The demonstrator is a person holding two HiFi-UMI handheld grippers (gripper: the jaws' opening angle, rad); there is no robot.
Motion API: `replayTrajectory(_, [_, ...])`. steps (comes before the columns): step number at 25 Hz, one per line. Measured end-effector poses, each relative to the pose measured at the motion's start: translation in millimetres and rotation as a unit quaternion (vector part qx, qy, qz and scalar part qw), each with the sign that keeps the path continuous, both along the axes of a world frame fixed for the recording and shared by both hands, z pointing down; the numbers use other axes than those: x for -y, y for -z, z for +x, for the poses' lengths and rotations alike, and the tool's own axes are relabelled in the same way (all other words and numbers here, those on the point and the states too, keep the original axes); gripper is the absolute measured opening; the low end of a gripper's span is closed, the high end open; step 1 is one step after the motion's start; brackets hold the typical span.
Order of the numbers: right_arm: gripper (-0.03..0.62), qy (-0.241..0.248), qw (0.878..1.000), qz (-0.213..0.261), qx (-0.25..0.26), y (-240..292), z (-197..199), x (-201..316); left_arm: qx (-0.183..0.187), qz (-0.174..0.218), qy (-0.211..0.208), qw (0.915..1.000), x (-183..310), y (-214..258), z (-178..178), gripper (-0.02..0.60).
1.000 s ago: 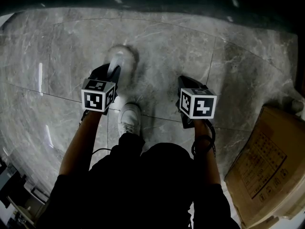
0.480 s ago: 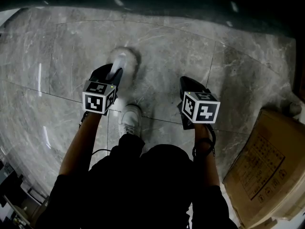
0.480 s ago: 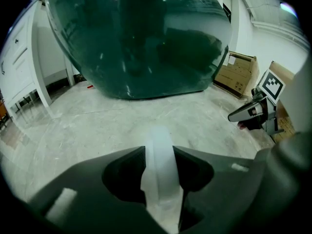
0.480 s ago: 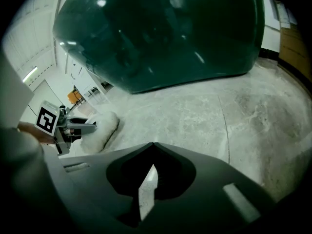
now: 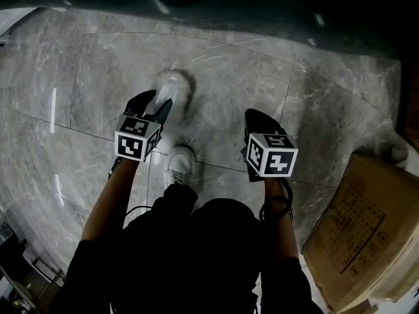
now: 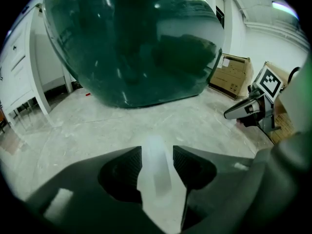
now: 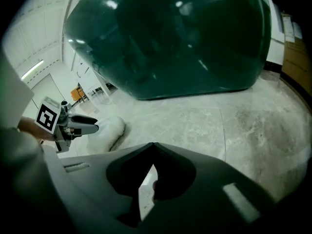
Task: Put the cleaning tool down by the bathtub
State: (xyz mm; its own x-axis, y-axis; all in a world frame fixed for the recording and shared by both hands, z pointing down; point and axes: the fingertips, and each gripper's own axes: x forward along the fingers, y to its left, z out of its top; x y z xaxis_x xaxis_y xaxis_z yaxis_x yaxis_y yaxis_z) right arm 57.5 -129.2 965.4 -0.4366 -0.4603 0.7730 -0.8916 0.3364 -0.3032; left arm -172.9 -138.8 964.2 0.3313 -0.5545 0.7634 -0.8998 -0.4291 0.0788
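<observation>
- The cleaning tool (image 5: 171,87) is being held in the left gripper (image 5: 157,104), whose jaws are being pressed against both sides of the pale handle (image 6: 155,175).
- The tool's fluffy white head (image 7: 108,130) is being rested on, or held just above, the marble floor (image 5: 249,64); contact cannot be confirmed from any view.
- The right gripper (image 7: 152,145) is being carried with its jaws brought together on nothing, well apart from the tool.
- The dark green bathtub (image 6: 136,43) is being faced directly, with a strip of bare floor lying between it and the tool head.
- For a clean set-down, the handle is judged best lowered until it lies on the floor alongside the tub wall. Only then should the jaws be parted, so that the tool is laid down rather than dropped.
- The person's white shoe (image 5: 179,163) is being seen just behind the tool head; the handle should be directed away from it.
- The cardboard box (image 5: 357,234) is being seen well apart at the right and is judged no obstacle.
</observation>
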Motion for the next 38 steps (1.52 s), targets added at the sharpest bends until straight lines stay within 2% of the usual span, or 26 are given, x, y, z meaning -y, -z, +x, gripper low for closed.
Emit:
replayTrajectory(2, [0.023,0.006,1.000,0.009,-0.005,8.8,-1.1,3.0,-0.001,-0.004,0.005,1.0000,-0.5,6.6,-2.6,0.191])
replayTrajectory(5, [0.023,0.004,1.000,0.014,-0.011,21.9,0.6,6.9,-0.003,0.012,0.011,0.9999,6.4,19.1,-5.4,0.190])
replayTrajectory(11, [0.023,0.002,1.000,0.019,-0.021,53.7,6.2,14.9,-0.025,-0.005,0.012,0.9996,5.8,44.3,6.3,0.189])
replayTrajectory(14, [0.023,0.003,1.000,0.024,-0.019,70.9,6.3,18.6,-0.020,0.007,0.004,0.9998,10.3,57.3,8.7,0.155])
replayTrajectory(20, [0.023,0.009,0.999,0.029,-0.018,113.0,1.7,21.1,-0.038,-0.017,0.004,0.9991,8.2,95.6,15.2,0.107])
replayTrajectory(25, [0.023,0.015,0.999,0.028,-0.020,159.7,-10.9,19.4,-0.042,-0.027,-0.006,0.9987,5.9,140.3,13.6,0.063])
replayTrajectory(38, [0.023,0.022,0.999,0.029,-0.021,310.9,-26.7,11.2,-0.056,-0.036,0.006,0.9978,-6.4,273.6,9.5,0.045])
